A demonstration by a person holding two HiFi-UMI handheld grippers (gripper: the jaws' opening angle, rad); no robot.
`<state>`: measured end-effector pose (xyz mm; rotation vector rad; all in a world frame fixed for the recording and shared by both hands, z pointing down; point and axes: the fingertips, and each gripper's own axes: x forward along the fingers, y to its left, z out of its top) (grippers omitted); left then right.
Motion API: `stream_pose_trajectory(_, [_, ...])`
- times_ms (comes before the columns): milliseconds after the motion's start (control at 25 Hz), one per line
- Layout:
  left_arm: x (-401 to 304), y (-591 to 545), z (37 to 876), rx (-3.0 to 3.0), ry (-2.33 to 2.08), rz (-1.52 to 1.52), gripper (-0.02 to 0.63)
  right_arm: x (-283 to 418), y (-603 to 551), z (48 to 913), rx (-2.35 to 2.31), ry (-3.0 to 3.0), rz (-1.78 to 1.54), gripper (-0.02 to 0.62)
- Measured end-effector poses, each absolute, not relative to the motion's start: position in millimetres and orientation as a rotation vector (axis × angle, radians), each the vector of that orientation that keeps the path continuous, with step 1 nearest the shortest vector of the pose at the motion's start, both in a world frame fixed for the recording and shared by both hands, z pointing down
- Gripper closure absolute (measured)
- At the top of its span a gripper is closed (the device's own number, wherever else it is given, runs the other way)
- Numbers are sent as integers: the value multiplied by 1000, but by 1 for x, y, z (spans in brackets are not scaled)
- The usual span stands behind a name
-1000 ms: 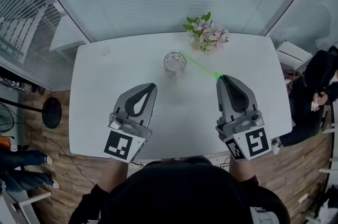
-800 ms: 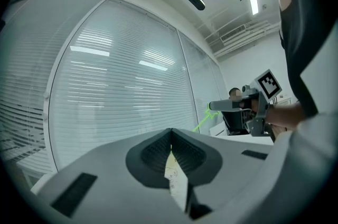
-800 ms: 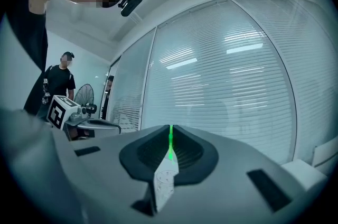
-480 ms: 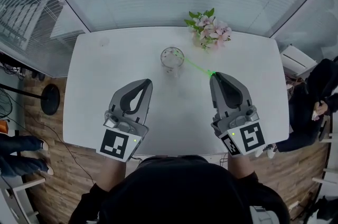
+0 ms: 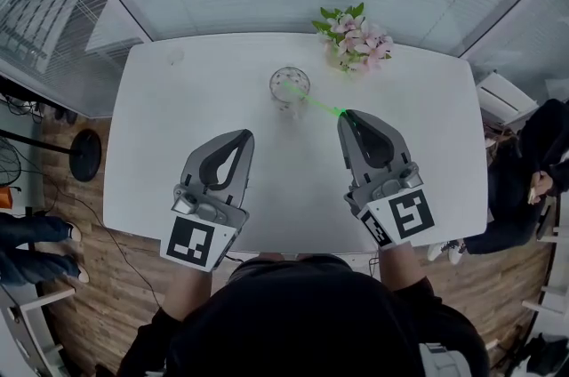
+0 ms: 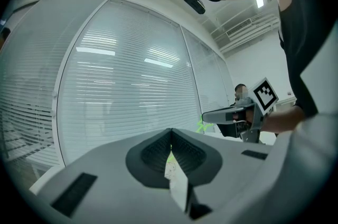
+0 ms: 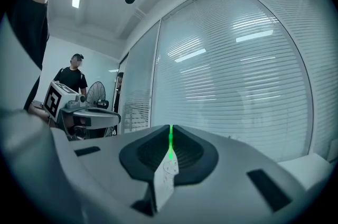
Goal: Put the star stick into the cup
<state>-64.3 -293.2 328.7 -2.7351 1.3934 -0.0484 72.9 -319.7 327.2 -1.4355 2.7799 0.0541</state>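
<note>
Head view: right tongs (image 5: 345, 115) clench the green stick (image 5: 313, 102), tip at the cup (image 5: 290, 86); left tongs (image 5: 244, 135) closed, empty. Next, probably lower it in.

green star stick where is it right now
In the head view the thin green star stick is clamped in the jaws of the right gripper, its far end reaching the mouth of the clear glass cup, left of the pink flowers.

Cup (image 5: 291, 86) stands left of flowers (image 5: 356, 38) on table (image 5: 178, 144).
</note>
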Motion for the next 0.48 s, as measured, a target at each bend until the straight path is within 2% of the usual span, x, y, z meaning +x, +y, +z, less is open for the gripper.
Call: stream_pose_trajectory(480, [-68,-289,332,-2729,1418,-65,592,66,-337,356,-1449,2823,21,574])
